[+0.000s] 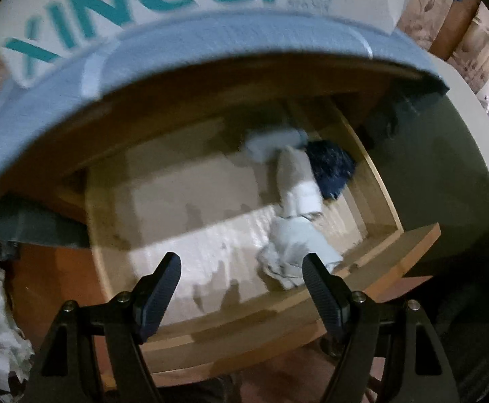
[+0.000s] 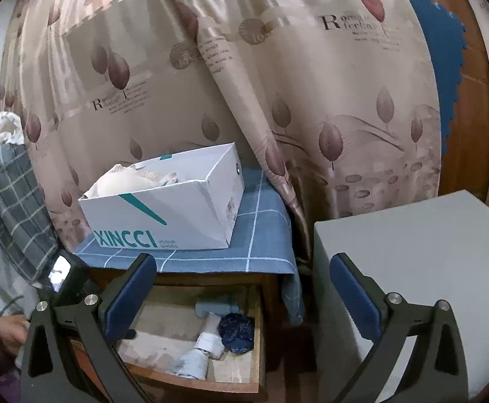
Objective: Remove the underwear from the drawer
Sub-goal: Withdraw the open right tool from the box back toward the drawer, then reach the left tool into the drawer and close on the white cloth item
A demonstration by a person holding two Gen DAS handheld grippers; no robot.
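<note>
Your left gripper (image 1: 241, 270) points down with its two fingers spread wide and holds nothing. Your right gripper (image 2: 244, 285) is held higher, its blue pads (image 2: 130, 288) wide apart, holding nothing too.

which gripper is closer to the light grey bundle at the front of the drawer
Left. The left gripper hangs open right over the drawer, the grey bundle beside its right finger. The right gripper is open, farther back and higher.
</note>
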